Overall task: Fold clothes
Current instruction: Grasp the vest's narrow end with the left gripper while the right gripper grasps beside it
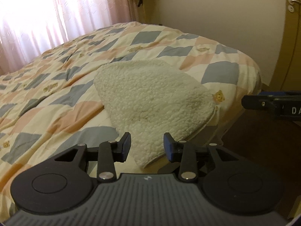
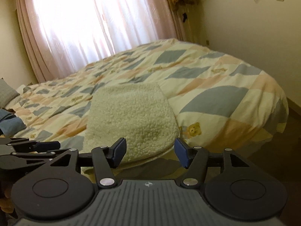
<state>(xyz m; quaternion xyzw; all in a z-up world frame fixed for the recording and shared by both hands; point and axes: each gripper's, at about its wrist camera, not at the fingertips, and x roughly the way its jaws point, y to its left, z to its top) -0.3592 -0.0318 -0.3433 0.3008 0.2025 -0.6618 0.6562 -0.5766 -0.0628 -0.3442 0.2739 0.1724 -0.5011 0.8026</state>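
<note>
A cream fleece garment (image 1: pixel 148 98) lies folded in a compact stack on the patchwork quilt (image 1: pixel 62 94), near the bed's front right corner. My left gripper (image 1: pixel 147 146) is open just short of the stack's near edge, with nothing between its blue pads. In the right wrist view the same fleece garment (image 2: pixel 131 116) fills the centre, and my right gripper (image 2: pixel 149 153) is open in front of its near edge, holding nothing. The right gripper's tip (image 1: pixel 270 103) shows at the right edge of the left view, and the left gripper (image 2: pixel 32 146) shows at the left of the right view.
The quilt (image 2: pixel 216 94) covers a wide bed reaching back to pink curtains (image 2: pixel 90 24) over a bright window. Blue folded cloth (image 2: pixel 10 122) and a grey pillow (image 2: pixel 7 93) lie at the far left. Dark floor (image 1: pixel 259 150) runs beside the bed; a door (image 1: pixel 293 28) stands at right.
</note>
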